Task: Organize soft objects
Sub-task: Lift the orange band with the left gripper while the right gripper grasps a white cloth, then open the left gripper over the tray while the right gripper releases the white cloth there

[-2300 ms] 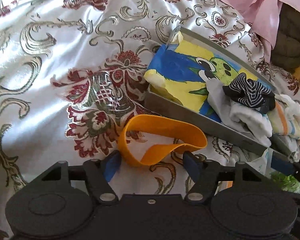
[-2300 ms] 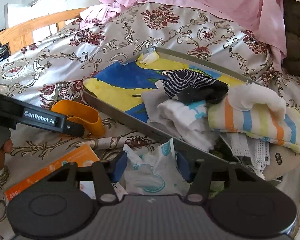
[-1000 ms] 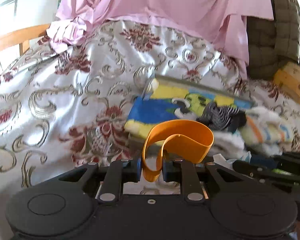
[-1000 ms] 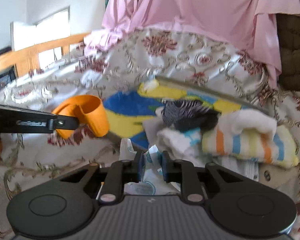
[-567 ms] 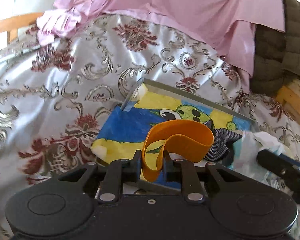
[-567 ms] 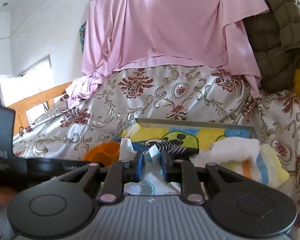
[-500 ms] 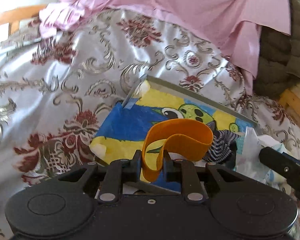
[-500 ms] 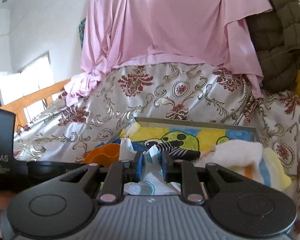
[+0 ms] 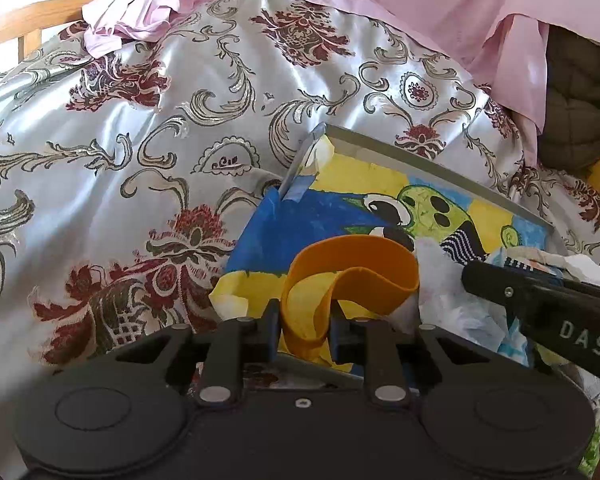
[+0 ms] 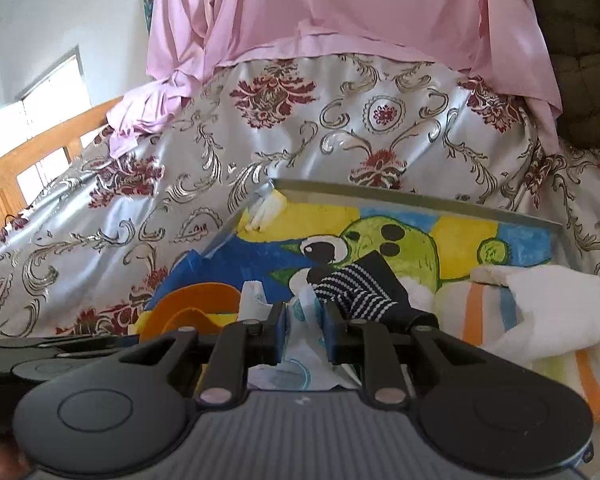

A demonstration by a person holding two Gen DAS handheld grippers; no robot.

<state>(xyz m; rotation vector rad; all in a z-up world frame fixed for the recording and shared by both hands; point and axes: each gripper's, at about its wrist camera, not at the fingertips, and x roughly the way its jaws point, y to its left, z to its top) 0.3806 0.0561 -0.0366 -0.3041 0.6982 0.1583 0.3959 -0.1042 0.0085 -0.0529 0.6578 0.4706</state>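
One orange band [image 9: 350, 276], one wipes packet [image 10: 304, 344], one tray [image 9: 432, 166]

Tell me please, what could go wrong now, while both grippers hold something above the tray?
1. The left gripper pinches only one end of the orange band; the free loop may spring aside or slip out on release, perhaps missing the tray.
2. The right gripper holds a thin white and blue packet close to the left one, so the two tools could bump.
3. Released here, the packet would likely fall on the striped sock and clutter the pile.
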